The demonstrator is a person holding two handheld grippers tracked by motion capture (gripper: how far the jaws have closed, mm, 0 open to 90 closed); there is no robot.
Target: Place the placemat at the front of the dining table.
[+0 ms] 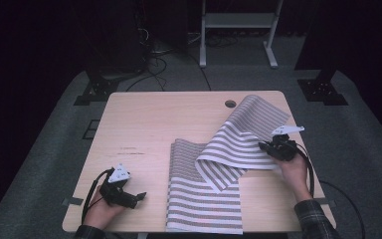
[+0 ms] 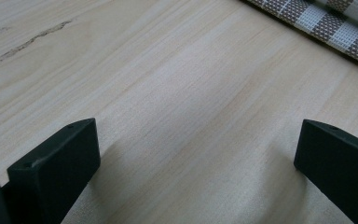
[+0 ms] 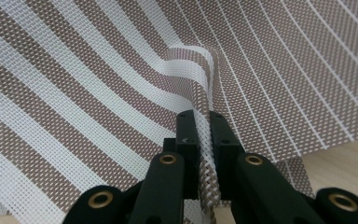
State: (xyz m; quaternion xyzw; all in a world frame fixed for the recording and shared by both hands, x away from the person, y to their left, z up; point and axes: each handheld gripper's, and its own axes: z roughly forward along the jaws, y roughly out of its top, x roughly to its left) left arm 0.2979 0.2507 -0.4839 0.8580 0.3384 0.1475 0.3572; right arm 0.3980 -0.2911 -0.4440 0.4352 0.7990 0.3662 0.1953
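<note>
Just 1 striped mat (image 1: 214, 174) – R claw (image 3: 204, 114) pinching it, L claw (image 2: 196, 154) spread.

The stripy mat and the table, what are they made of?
The stripy mat looks like woven plastic mesh: tiny open weave shows up close, and it bends stiffly where the right claw pinches it. The table looks like pale wood or a wood-look coating, matte with grain lines.

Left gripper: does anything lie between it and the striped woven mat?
Nothing visible does. The left gripper rests open on the bare light wooden table, and only tabletop separates it from the brown-and-white striped woven mat.
</note>
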